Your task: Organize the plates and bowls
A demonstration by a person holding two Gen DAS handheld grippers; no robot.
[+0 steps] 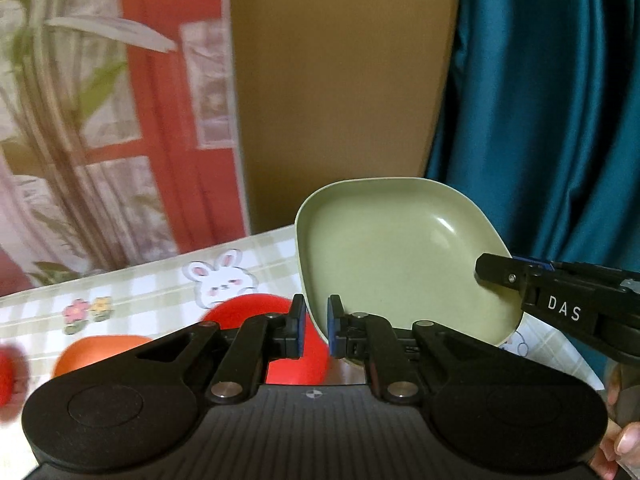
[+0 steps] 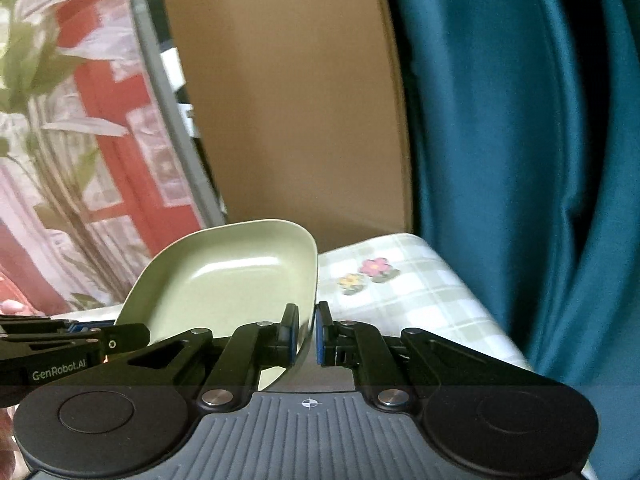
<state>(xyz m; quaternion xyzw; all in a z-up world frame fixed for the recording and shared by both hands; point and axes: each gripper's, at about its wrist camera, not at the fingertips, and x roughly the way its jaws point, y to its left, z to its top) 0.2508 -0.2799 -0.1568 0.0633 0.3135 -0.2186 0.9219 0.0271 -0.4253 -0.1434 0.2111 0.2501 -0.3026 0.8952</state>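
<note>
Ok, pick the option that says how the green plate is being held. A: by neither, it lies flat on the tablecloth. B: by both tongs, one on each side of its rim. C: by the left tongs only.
B: the left tongs and right tongs each pinch the rim of the green plate, which is tilted above the tablecloth.
</note>
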